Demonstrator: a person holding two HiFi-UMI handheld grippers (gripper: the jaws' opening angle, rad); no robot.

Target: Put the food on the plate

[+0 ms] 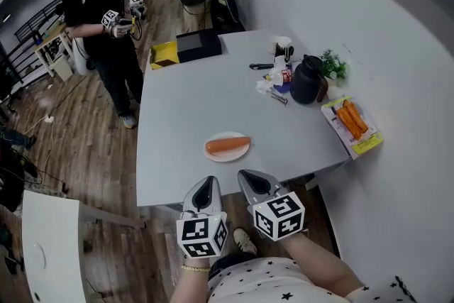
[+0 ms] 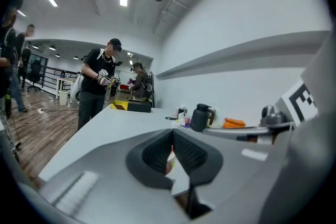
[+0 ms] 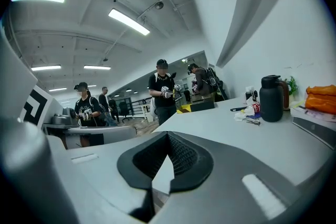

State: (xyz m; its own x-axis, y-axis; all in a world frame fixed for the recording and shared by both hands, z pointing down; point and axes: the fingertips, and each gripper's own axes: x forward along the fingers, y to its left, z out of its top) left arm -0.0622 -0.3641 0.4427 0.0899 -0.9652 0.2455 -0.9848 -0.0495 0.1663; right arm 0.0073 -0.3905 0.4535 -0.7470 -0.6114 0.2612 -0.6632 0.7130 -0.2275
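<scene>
A long orange piece of food lies on a small white plate near the front edge of the grey table. More orange pieces sit in an opened pack at the table's right edge, also seen as the pack in the right gripper view. My left gripper and right gripper hover side by side just in front of the table edge, short of the plate. Both are shut with nothing in them. In the gripper views the left gripper and right gripper show their pads meeting.
A black jug, a small plant, a cup and small clutter stand at the back right. A black box and a yellow item lie at the far end. A person with grippers stands left of the table.
</scene>
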